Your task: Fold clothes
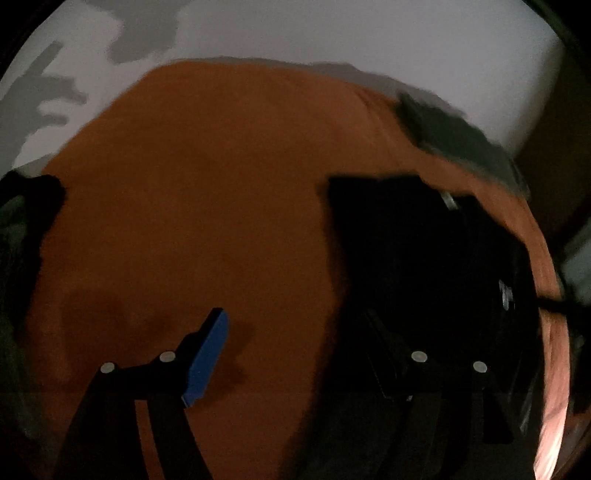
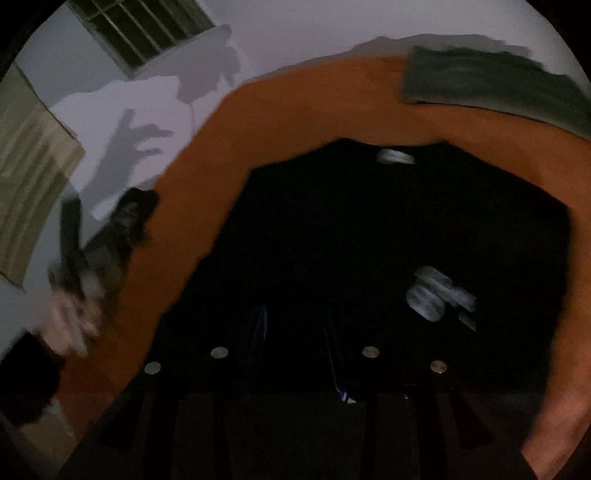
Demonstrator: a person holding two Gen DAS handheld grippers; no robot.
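Observation:
A black T-shirt (image 2: pixel 369 240) with a pale print (image 2: pixel 436 295) and a neck label (image 2: pixel 395 157) lies flat on an orange cloth-covered surface (image 2: pixel 295 96). In the left wrist view the shirt (image 1: pixel 424 258) lies to the right. My left gripper (image 1: pixel 295 354) is open over bare orange cloth (image 1: pixel 184 203); its blue left pad (image 1: pixel 207 358) shows, and the right finger is dark against the shirt. My right gripper (image 2: pixel 295 332) hovers over the shirt's lower part with its fingers apart and nothing between them. The left gripper shows blurred at the left of the right wrist view (image 2: pixel 74 266).
A folded dark green garment (image 2: pixel 498 85) lies at the far edge of the orange surface; it also shows in the left wrist view (image 1: pixel 461 140). A pale wall (image 2: pixel 295 29) with a barred window (image 2: pixel 144 26) stands behind. A dark garment (image 1: pixel 22 229) lies at the left edge.

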